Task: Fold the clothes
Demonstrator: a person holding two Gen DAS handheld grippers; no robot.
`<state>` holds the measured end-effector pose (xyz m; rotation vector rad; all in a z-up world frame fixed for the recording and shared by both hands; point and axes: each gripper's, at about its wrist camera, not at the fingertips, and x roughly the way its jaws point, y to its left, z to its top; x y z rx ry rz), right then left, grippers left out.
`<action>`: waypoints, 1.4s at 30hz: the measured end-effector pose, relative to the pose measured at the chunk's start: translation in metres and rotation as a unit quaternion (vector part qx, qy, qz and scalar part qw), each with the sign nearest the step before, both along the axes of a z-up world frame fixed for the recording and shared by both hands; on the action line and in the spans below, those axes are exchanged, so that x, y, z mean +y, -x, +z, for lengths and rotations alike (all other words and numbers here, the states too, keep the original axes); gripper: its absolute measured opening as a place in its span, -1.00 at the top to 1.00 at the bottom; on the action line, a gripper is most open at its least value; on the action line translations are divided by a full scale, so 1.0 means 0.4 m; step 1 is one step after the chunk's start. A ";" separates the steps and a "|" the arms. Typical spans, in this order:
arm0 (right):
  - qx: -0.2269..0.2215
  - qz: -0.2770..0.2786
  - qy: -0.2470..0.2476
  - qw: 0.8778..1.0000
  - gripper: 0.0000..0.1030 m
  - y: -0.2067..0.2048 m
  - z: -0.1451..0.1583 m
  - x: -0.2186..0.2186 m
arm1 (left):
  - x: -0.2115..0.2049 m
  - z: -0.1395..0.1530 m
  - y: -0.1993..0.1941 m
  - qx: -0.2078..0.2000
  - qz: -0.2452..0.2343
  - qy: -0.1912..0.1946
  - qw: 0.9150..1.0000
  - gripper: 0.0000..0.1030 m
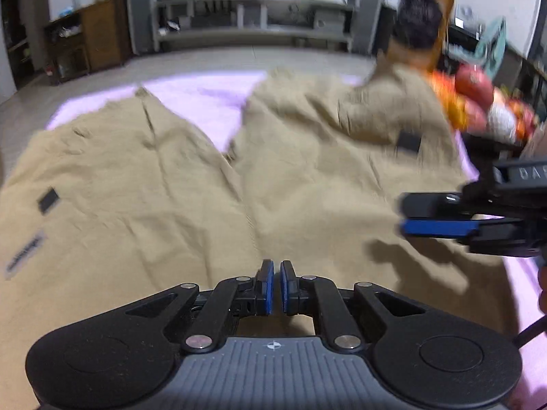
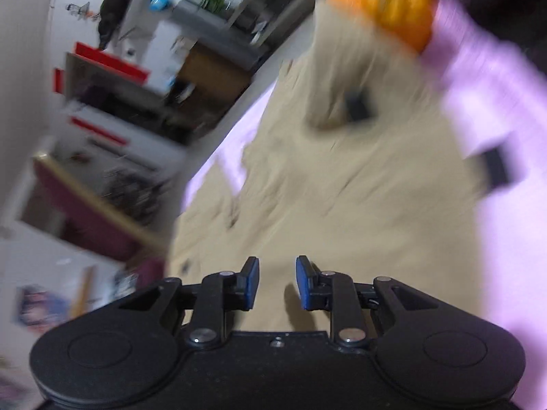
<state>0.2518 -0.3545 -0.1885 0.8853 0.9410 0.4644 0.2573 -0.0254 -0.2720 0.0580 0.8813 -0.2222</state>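
Progress: the wrinkled khaki cotton trousers (image 1: 164,184) lie spread open on the lilac-covered bed (image 1: 205,92), both legs fanned apart in a V with lilac showing between them. No fold line visible in the part in view, cloth is single-layer as far as I can tell. That fits either a garment laid out for folding or one opened out again; the pictures don't settle which. What remains for a folded result: legs brought together, then length doubled over

Relative to the trousers:
- left tool (image 1: 273,287) hovers just over the crotch seam, blue pads almost touching with only a slit between, nothing gripped
- right tool (image 2: 275,282) sits over the right-hand leg near its outer edge, jaws partly open with a clear gap, holding nothing; the left wrist view shows it side-on (image 1: 441,218), above the cloth with a shadow under it
- blurred orange and red objects (image 1: 478,102) at the far right corner, past the right leg; too smeared to identify
- brown and black object (image 1: 420,17) beyond the right leg, also blurred

Labels:
- small black rectangular patch (image 1: 408,143) on the right leg, no text readable
- second small black patch (image 1: 49,200) on the left leg, blank as far as I can tell
- pale strip label with dark print (image 1: 24,256) below that, motion-blurred, unreadable
- "DA" legible on the right tool body (image 1: 526,172), the rest cut off by the frame edge

Right wrist view heavily motion-blurred, nothing readable there
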 end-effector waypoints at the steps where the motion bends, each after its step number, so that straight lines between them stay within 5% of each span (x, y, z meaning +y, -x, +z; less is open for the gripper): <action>1: 0.012 -0.001 -0.010 1.000 0.55 -0.006 -0.027 -0.002 | 0.000 0.000 0.003 -0.007 -0.001 -0.005 1.000 0.76; 2: 0.025 -0.003 -0.019 0.999 0.91 -0.011 -0.054 -0.004 | 0.000 0.000 0.006 -0.012 -0.003 -0.011 1.000 0.74; 3: 0.037 -0.004 -0.029 0.999 1.00 -0.017 -0.080 -0.006 | -0.003 -0.001 0.009 -0.013 -0.006 -0.019 1.000 0.73; 5: 0.034 -0.072 -0.079 0.994 1.00 0.007 -0.106 -0.079 | -0.012 -0.002 0.013 -0.019 -0.018 -0.040 0.999 0.73; 9: 0.022 -0.183 -0.008 0.983 1.00 0.093 -0.035 -0.202 | -0.035 0.013 0.017 -0.017 -0.020 -0.093 0.995 0.74; 11: 0.027 -0.191 0.007 0.981 0.63 0.143 0.017 -0.234 | -0.026 0.047 0.048 -0.013 -0.014 -0.077 0.997 0.81; 14: 0.036 -0.201 0.029 0.978 0.60 0.217 0.095 -0.281 | -0.015 0.103 0.113 -0.003 -0.016 -0.039 0.999 0.79; 20: 0.060 -0.064 0.013 0.996 0.52 0.331 0.148 -0.125 | -0.056 0.116 0.260 0.033 -0.051 -0.058 0.996 0.71; 26: 0.143 -0.046 -0.030 0.988 0.62 0.328 -0.003 0.014 | -0.051 0.028 0.282 0.074 -0.039 -0.090 0.992 0.70; 28: 0.129 -0.061 -0.018 0.990 1.00 0.360 0.033 -0.018 | -0.052 0.031 0.290 0.078 -0.048 -0.102 0.991 0.70; 31: 0.108 -0.083 -0.001 0.991 1.00 0.409 0.088 -0.068 | -0.058 0.054 0.311 0.071 -0.057 -0.104 0.990 0.77; 36: 0.072 -0.121 0.029 0.990 0.62 0.490 0.179 -0.151 | -0.118 0.143 0.357 0.004 -0.090 -0.097 0.991 0.73; 40: -0.020 -0.175 0.050 0.983 0.46 0.553 0.349 -0.241 | -0.223 0.177 0.367 -0.036 -0.124 -0.116 0.985 0.26; 42: -0.050 -0.197 0.060 0.977 0.35 0.586 0.406 -0.265 | -0.284 0.164 0.358 -0.023 -0.143 -0.121 0.982 0.20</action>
